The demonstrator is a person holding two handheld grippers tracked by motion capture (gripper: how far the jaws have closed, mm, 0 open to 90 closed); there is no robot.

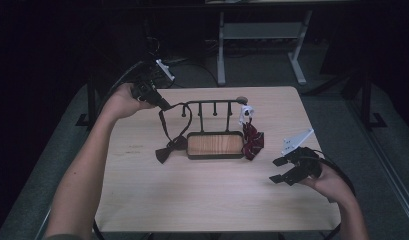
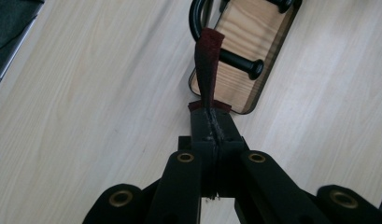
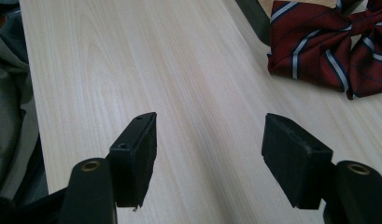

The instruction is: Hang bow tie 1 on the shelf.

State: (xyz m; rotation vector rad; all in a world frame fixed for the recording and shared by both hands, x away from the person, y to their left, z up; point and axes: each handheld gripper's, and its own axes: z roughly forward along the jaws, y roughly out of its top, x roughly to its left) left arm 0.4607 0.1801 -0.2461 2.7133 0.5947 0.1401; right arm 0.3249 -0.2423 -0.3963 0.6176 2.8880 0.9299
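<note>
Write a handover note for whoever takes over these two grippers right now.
Left gripper: shut on the strap of the dark bow tie, held up by the left end of the rack. The strap hangs around that end; the bow itself lies on the table beside the wooden tray.
Right gripper: open, holding nothing, low over the table at the right.
Striped bow tie: lies at the tray's right end.
Done: dark tie's strap lifted to the rack.
Left: probably settling the strap, then the striped tie.

The left gripper (image 2: 212, 128) pinches a dark red strap (image 2: 207, 65) above the wooden-based rack (image 2: 240, 32) on the table (image 2: 86, 116).
</note>
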